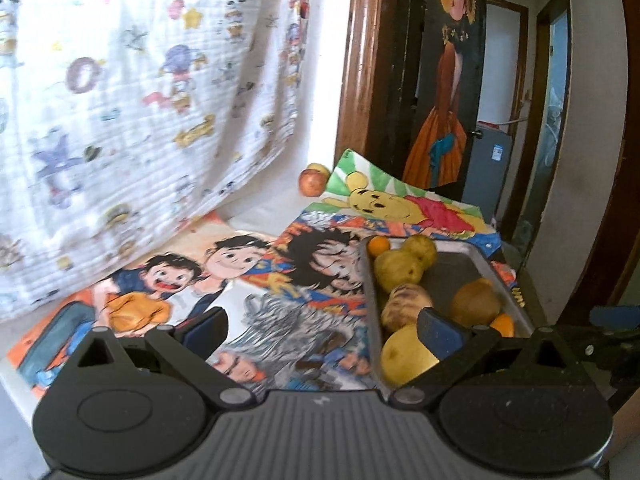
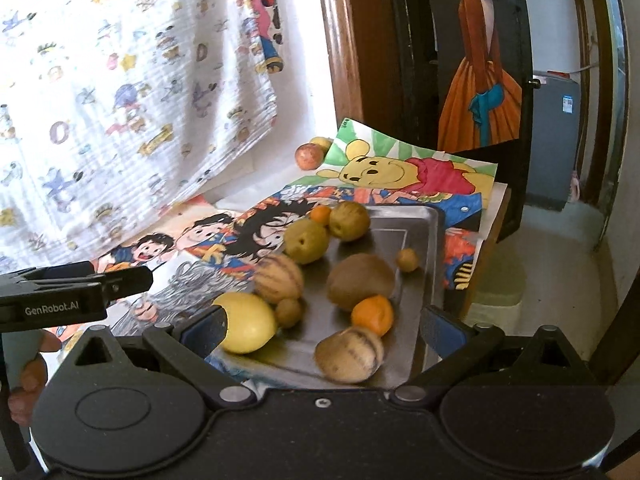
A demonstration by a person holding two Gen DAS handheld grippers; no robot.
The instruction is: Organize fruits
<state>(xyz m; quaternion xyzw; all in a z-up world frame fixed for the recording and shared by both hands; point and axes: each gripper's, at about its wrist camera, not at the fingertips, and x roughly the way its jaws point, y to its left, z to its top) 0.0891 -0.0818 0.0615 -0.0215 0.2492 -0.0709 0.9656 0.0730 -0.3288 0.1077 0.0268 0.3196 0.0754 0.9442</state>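
Note:
A metal tray [image 2: 416, 220] lies on cartoon posters and holds several fruits. Among them are a yellow lemon [image 2: 248, 322], two striped fruits [image 2: 278, 278], a brown kiwi [image 2: 360, 280], an orange [image 2: 372, 314] and two green pears [image 2: 306, 240]. My right gripper [image 2: 322, 330] is open above the tray's near edge, with nothing between its fingers. My left gripper [image 1: 322, 332] is open over the posters, just left of the tray [image 1: 452, 276]. A red apple [image 1: 314, 182] sits outside the tray at the back, with a yellow fruit partly hidden behind it.
A printed white cloth [image 1: 120, 100] hangs along the left. A dark wooden door frame [image 1: 360, 60] and a painted panel [image 1: 448, 100] stand behind the table. The table edge drops off right of the tray. A hand [image 2: 28, 364] holds the left gripper's handle.

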